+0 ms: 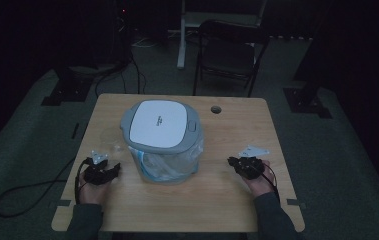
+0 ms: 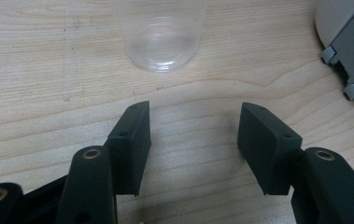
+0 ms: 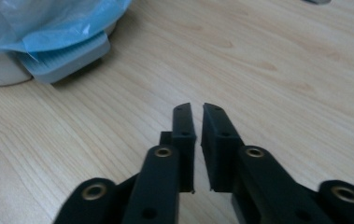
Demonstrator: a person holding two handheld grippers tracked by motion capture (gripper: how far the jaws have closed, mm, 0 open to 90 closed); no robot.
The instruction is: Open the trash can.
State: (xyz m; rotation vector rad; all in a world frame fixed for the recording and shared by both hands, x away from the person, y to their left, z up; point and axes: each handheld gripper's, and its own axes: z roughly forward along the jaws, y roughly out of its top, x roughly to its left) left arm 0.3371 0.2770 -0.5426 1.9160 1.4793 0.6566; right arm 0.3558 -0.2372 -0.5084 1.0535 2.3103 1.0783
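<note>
A grey bin [image 1: 162,142] with a white lid and a blue liner bag stands at the middle of the wooden table [image 1: 237,135]. My left gripper [image 1: 115,168] rests left of it, open and empty. In the left gripper view the gripper [image 2: 193,135] points at a clear plastic cup [image 2: 163,42] standing a short way ahead, with the bin's corner [image 2: 352,42] at the right edge. My right gripper [image 1: 232,162] sits right of the bin. In the right gripper view the gripper [image 3: 198,116] has only a thin slit between its pads and nothing in it. The bin's foot pedal [image 3: 67,58] and blue bag [image 3: 48,23] lie ahead to the left.
A round cable hole [image 1: 216,109] is in the table behind the bin. A dark folding chair [image 1: 229,52] stands beyond the far edge. A black cable [image 1: 27,192] trails from the left gripper onto the floor. The room is dim.
</note>
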